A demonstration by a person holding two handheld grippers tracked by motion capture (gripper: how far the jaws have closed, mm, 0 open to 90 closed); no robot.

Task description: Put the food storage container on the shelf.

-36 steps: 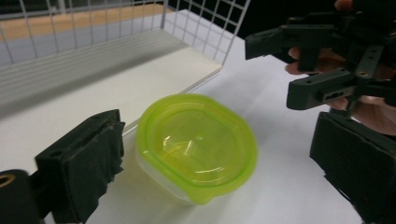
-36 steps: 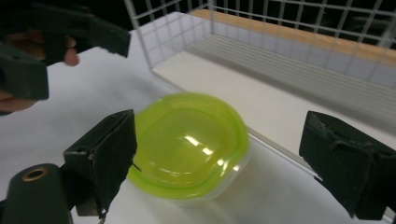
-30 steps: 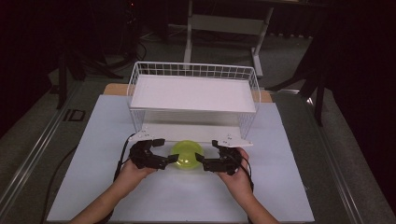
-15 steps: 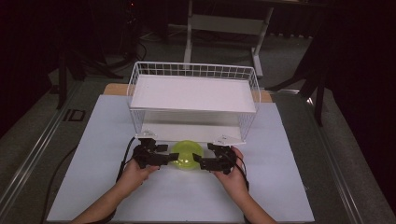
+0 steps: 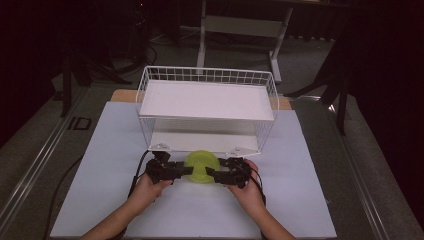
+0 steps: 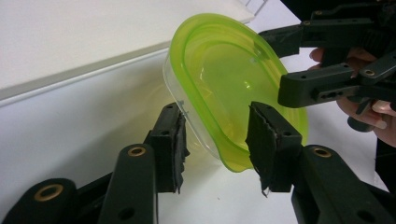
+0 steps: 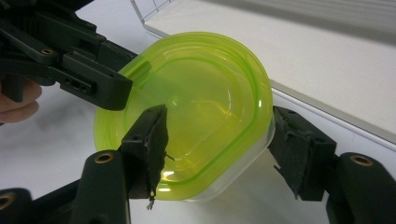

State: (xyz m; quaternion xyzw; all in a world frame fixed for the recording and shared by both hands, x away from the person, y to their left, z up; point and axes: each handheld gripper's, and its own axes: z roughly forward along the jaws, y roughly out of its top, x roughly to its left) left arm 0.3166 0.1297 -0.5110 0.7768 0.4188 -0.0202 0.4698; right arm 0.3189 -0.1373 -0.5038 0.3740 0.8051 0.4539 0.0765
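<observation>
Green-lidded container (image 5: pixel 201 166) sits near the tabletop's front edge, just before the white wire rack (image 5: pixel 207 111), directly between the left tool (image 5: pixel 181 171) and right tool (image 5: pixel 214 174), whose parted jaws bracket its opposite rims without visibly clamping.

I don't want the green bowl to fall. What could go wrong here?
1. The bowl sits tilted between both grippers, left and right. In both gripper views the jaws stand wide around its rim, not clamped, so it might slip out.
2. The rack stands just behind the bowl. A push forward could bump the bowl into it.
</observation>
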